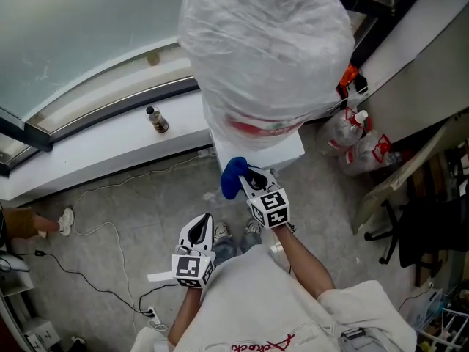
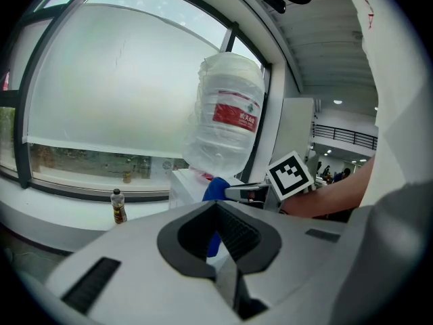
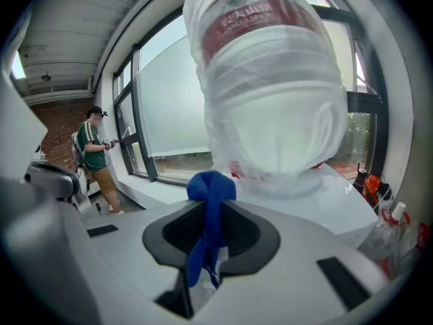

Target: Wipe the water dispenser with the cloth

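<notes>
1. The right tongs point(image 3: 213, 205) are clamped on the blue cloth point(image 3: 211, 185). A bunched knot of it stands above the tips and the rest hangs down between them.
2. In the head view the cloth point(image 1: 233, 176) sits at the near left corner of the water dispenser point(image 1: 282, 152), against its white top edge.
3. The left tongs point(image 2: 216, 205) are drawn together at the tips with nothing gripped. They are held lower and to the left of the right tongs, apart from the dispenser.
4. A large water bottle point(image 1: 264, 50) wrapped in clear plastic film stands upside down on the dispenser. A red label shows through the film.
5. A small dark bottle point(image 1: 157, 119) stands upright on the white window ledge point(image 1: 102, 149), to the left of the dispenser.
6. Cables point(image 1: 110, 229) trail across the grey floor on the left.
7. Plastic bags with red print point(image 1: 359, 149) lie on the floor to the right of the dispenser.
</notes>
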The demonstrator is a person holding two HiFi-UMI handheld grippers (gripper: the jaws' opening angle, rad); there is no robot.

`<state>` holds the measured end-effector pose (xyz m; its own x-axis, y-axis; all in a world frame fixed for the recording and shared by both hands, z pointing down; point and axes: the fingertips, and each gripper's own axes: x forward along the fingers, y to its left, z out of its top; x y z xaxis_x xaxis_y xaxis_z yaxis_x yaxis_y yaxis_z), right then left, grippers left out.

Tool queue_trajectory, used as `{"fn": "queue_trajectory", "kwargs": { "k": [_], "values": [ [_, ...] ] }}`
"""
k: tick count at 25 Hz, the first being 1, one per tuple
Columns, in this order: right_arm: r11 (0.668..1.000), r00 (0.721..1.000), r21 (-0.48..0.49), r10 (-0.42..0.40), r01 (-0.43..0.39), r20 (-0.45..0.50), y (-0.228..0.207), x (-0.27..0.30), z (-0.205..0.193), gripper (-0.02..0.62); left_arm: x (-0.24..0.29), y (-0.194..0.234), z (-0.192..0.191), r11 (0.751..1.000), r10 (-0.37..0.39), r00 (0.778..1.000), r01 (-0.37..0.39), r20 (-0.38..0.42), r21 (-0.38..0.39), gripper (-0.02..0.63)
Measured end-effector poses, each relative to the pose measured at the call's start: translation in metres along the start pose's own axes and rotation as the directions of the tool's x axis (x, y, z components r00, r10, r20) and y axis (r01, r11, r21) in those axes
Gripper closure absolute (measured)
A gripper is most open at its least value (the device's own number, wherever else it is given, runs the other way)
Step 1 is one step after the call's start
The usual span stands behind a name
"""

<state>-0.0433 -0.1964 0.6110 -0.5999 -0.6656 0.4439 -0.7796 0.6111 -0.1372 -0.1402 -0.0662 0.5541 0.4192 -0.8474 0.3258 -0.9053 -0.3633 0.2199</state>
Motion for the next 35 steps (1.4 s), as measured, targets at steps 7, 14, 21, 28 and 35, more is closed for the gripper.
{"fn": "queue_trajectory", "kwargs": {
  "k": [7, 14, 21, 28, 35],
  "values": [
    [0.996, 0.997, 0.050, -0.071, 0.072, -0.016, -0.041, -0.012, -0.006, 0.516, 0.010, -0.008, 0.006, 1.000, -0.019, 1.000, 0.019, -0.006, 0.015, 0.594],
    [0.989, 0.991, 0.068, -0.128, 0.130, -0.036, -0.081, -0.025, -0.012, 0.517, 0.020, -0.016, 0.010, 0.999, -0.031, 0.999, 0.031, -0.012, 0.025, 0.594],
    [0.976, 0.979, 0.076, -0.199, 0.202, -0.051, -0.130, -0.040, -0.017, 0.515, 0.029, -0.020, 0.014, 0.999, -0.036, 0.999, 0.036, -0.015, 0.032, 0.594],
    [0.952, 0.957, 0.100, -0.284, 0.289, -0.058, -0.180, -0.058, -0.020, 0.515, 0.035, -0.023, 0.016, 0.999, -0.034, 0.999, 0.034, -0.019, 0.036, 0.594],
    [0.925, 0.932, 0.111, -0.356, 0.362, -0.073, -0.223, -0.075, -0.028, 0.515, 0.035, -0.023, 0.016, 0.999, -0.030, 0.999, 0.031, -0.022, 0.043, 0.594]
  ]
}}
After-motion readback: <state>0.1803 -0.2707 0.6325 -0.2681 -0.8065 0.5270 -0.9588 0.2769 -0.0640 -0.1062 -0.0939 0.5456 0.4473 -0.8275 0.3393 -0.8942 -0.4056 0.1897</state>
